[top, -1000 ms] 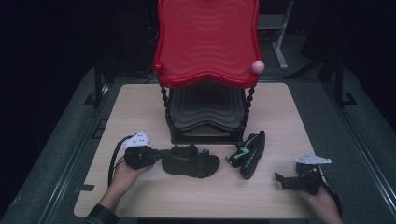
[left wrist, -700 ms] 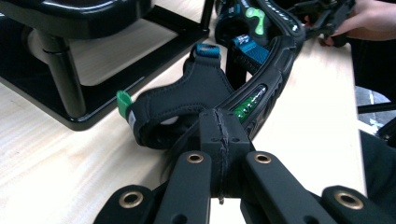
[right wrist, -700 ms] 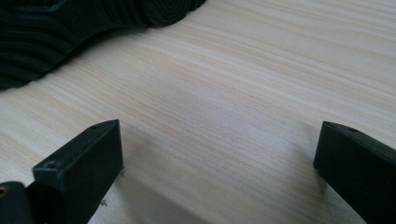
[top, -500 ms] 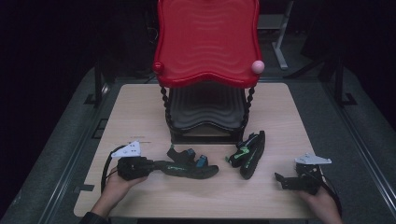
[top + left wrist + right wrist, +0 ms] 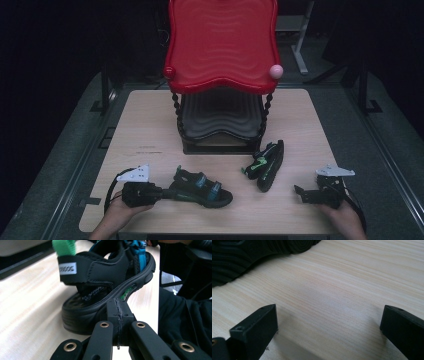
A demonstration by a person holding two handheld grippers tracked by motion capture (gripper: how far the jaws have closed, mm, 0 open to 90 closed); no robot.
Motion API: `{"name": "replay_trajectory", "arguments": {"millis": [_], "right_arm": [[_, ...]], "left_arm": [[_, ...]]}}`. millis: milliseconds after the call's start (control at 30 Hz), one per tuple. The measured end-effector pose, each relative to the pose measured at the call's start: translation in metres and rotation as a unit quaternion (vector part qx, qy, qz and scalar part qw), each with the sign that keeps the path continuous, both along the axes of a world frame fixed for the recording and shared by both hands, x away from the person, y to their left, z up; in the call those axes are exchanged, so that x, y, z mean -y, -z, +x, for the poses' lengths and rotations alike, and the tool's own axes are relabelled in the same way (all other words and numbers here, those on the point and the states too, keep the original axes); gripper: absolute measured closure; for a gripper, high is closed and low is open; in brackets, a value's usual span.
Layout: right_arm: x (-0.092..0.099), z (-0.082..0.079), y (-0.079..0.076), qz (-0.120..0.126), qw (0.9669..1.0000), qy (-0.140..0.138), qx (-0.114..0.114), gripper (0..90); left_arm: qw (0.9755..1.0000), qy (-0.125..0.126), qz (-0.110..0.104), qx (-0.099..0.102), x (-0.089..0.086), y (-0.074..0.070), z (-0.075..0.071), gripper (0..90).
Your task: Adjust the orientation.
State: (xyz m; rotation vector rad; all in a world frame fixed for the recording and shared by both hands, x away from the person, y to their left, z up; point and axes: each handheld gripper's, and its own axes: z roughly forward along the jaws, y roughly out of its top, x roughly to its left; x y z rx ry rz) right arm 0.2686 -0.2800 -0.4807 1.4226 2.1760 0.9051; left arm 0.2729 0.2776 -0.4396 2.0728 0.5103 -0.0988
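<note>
Black left tongs [image 5: 159,193] are closed on the heel edge of one sandal [image 5: 202,187], which lies flat on the table [image 5: 150,130] near its front. The right tongs [image 5: 302,193] rest open and empty (the second sandal [image 5: 266,164] lies on its side nearby). Such a thin grip on the sole may slip if lifted quickly.

The sandal [image 5: 107,287] toe is cut off at the left gripper view's top edge. Its white heel label [image 5: 67,268] is too blurred to read. A ridged black sole [image 5: 249,255] runs off the right gripper view's top-left corner.
</note>
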Motion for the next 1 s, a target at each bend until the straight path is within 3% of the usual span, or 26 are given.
{"name": "replay_trajectory", "arguments": {"millis": [67,100,167,367,500,567,633,767,1000], "right_arm": [[0.0,0.0,0.0,0.0,1.0,0.0,0.0,1.0],[0.0,0.0,0.0,0.0,1.0,0.0,0.0,1.0],[0.0,0.0,0.0,0.001,1.0,0.0,0.0,1.0],[0.001,0.0,0.0,0.002,1.0,0.0,-0.001,1.0],[0.0,0.0,0.0,0.0,1.0,0.0,0.0,1.0],[0.0,0.0,0.0,-0.001,1.0,0.0,0.0,1.0],[0.0,0.0,0.0,-0.001,1.0,0.0,0.0,1.0],[0.0,0.0,0.0,-0.001,1.0,0.0,0.0,1.0],[0.0,0.0,0.0,0.0,1.0,0.0,0.0,1.0]], "left_arm": [[0.9999,0.002,0.013,-0.005,0.001,0.004,0.0,90.0],[0.9987,0.018,0.048,-0.01,0.006,0.011,0.0,90.0],[0.9983,0.025,0.05,-0.018,0.007,0.014,0.001,90.0],[0.9989,0.025,0.039,-0.009,0.002,0.007,0.002,90.0],[0.9994,0.002,0.033,0.011,-0.009,-0.001,0.011,90.0],[0.9992,-0.021,0.027,0.021,-0.013,-0.001,0.022,90.0],[0.999,-0.029,0.025,0.023,-0.012,-0.001,0.028,90.0],[0.9981,-0.034,0.036,0.037,-0.001,0.008,0.049,90.0],[0.9981,-0.025,0.038,0.041,0.021,0.015,0.066,90.0]]}}
